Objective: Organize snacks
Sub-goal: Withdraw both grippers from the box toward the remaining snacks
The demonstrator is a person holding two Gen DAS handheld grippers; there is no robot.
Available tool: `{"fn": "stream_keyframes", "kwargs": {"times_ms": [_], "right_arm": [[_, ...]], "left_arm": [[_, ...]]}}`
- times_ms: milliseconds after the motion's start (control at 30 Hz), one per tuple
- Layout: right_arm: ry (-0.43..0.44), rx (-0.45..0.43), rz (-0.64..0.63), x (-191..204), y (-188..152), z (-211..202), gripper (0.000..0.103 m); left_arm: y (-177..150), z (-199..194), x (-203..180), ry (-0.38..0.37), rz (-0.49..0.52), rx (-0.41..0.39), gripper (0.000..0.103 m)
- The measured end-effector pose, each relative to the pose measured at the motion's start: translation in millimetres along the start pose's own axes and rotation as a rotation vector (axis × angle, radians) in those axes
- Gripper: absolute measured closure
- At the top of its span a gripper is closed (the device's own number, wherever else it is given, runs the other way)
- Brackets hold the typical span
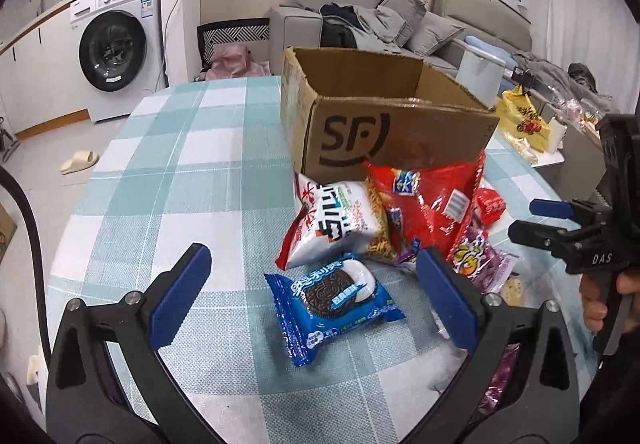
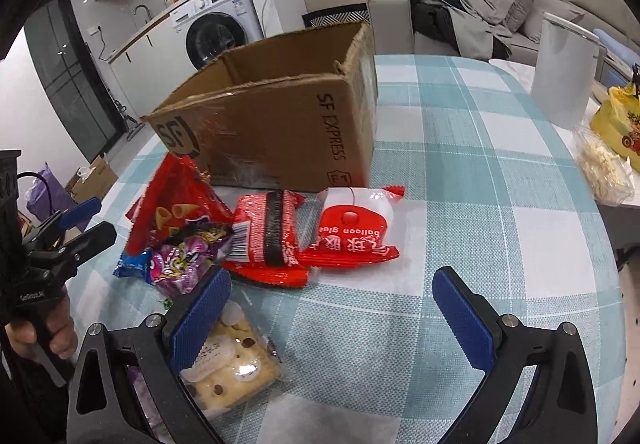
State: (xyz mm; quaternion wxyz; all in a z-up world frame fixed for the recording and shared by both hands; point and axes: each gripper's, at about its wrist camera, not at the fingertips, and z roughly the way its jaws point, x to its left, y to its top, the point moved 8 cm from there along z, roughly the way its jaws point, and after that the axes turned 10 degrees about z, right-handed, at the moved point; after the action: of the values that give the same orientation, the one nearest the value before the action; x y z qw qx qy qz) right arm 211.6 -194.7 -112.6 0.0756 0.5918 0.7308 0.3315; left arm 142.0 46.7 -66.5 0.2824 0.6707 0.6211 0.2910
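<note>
An open SF cardboard box stands on the checked table, also in the right wrist view. Snack packs lie in front of it. My left gripper is open, its jaws on either side of a blue Oreo pack. Behind that lie a white-and-red pack, a big red bag and a purple pack. My right gripper is open and empty above the table. A cracker pack lies by its left finger. Red packs and a balloon glue pack lie ahead.
A white bin stands past the table's far right edge. A yellow bag and a clear bag lie on a side surface. A sofa and a washing machine are behind. The right gripper shows in the left wrist view.
</note>
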Motion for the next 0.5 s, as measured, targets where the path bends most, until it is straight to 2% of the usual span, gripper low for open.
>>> {"fn": "stream_keyframes", "kwargs": {"times_ms": [233,500], "right_arm": [[-0.04,0.024,0.049,-18.1,7.6,13.7,0.0],[-0.084,0.052,0.052,-25.2,18.3,34.9,0.0]], "left_arm": [[-10.8,16.6,3.4,0.017,-0.001,0.055,0.001],[-16.7,31.7,9.1,0.003,-0.027,0.093,0.001]]}}
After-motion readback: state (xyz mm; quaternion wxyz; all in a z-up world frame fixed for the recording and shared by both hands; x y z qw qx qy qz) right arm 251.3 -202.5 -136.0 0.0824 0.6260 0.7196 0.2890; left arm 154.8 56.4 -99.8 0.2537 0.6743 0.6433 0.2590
